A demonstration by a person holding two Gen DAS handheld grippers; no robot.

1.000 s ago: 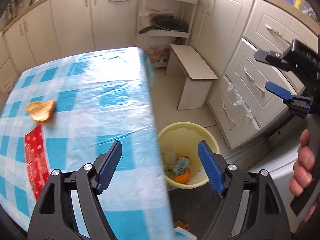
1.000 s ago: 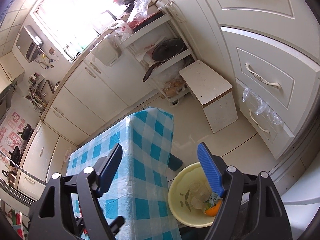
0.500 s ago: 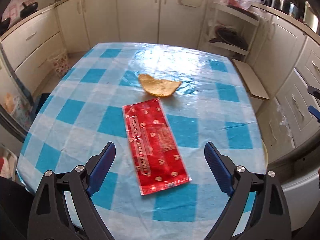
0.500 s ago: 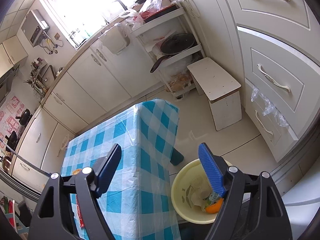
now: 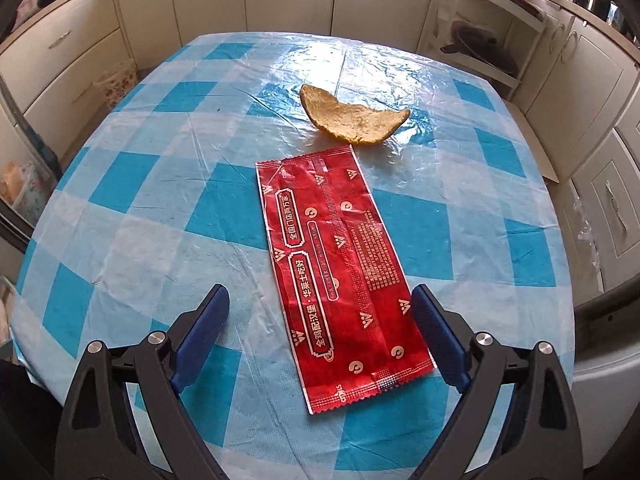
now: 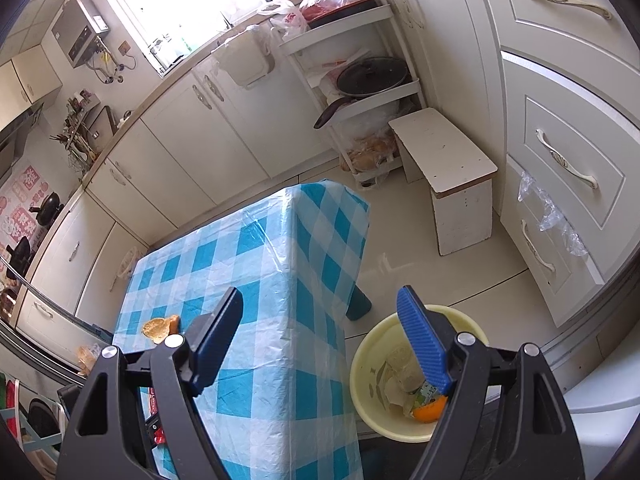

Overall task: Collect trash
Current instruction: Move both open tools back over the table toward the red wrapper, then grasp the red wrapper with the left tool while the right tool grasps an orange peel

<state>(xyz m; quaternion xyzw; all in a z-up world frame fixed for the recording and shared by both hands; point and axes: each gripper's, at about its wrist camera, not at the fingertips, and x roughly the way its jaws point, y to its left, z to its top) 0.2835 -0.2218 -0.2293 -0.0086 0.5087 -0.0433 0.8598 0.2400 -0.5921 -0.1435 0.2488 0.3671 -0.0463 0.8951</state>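
Observation:
A red snack wrapper (image 5: 340, 272) lies flat on the blue-checked tablecloth (image 5: 160, 200). Just beyond it sits a curved yellow-brown peel (image 5: 352, 120). My left gripper (image 5: 319, 294) hovers over the wrapper's near half, open, its blue pads (image 5: 204, 328) standing wide on either side without touching it. In the right wrist view my right gripper (image 6: 320, 294) is open and empty above the table's edge (image 6: 260, 260). A yellow bucket (image 6: 368, 364) on the floor holds an orange piece (image 6: 430, 410) and crumpled packaging. The peel (image 6: 160, 326) shows there too.
A white stool (image 6: 444, 160) stands on the floor past the table. Cream drawers (image 6: 568, 160) line the right side. A shelf rack with a dark pan (image 6: 372, 76) stands in the corner, and a dark table leg (image 6: 358, 308) rises beside the bucket.
The left gripper swung from the bucket at the table's edge to over the table, then closer above the red wrapper, its jaws widening. The right gripper drifted slightly and stayed open.

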